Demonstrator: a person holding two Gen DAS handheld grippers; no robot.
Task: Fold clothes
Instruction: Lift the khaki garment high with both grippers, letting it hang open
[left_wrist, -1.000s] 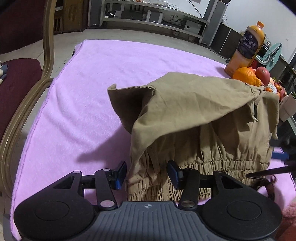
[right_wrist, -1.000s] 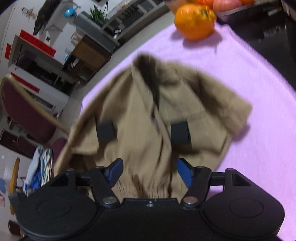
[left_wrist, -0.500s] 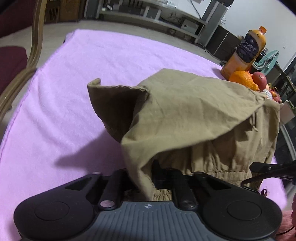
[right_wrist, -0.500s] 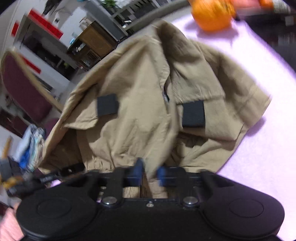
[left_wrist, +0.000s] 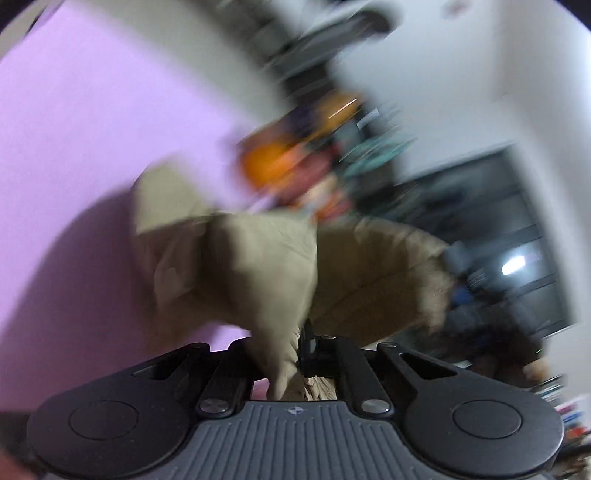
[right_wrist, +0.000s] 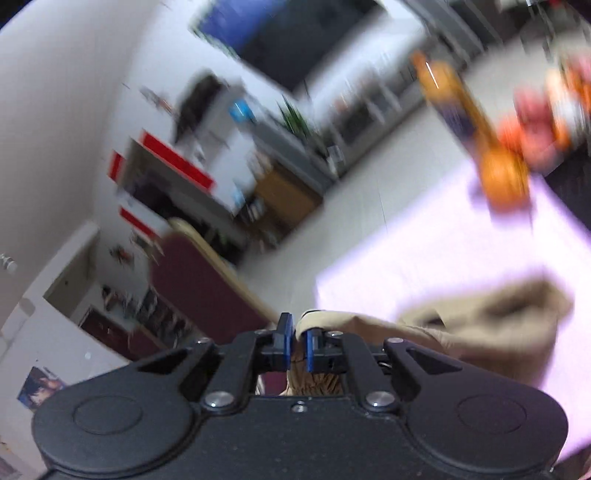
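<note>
Both tongs were closed on the same khaki garment (left_wrist: 266, 273). At the left tongs (left_wrist: 295, 343) the black arms were drawn together, and a fold of cloth ran down between them and over the housing, hiding the pads. At the right tongs (right_wrist: 298, 345) the two blue pads (right_wrist: 285, 338) stood almost touching, with a thin edge of the garment (right_wrist: 480, 325) pinched in the narrow gap.

From the left tongs the cloth rose in a bunched, hanging mass, one flap sticking out to the left and the rest spreading toward the right. From the right tongs it trailed off to the right and sagged over the table, which was covered by a pink cloth (left_wrist: 74, 147).

Each view was tilted and heavily blurred, so the floor and walls ran at a slant.

Beyond the garment, near the far edge of the table, sat an orange (right_wrist: 504, 177), an orange juice bottle (right_wrist: 448, 99) and some reddish fruit (right_wrist: 535, 107). A maroon chair (right_wrist: 199, 288) stood beside the table, seen from the right tongs.
</note>
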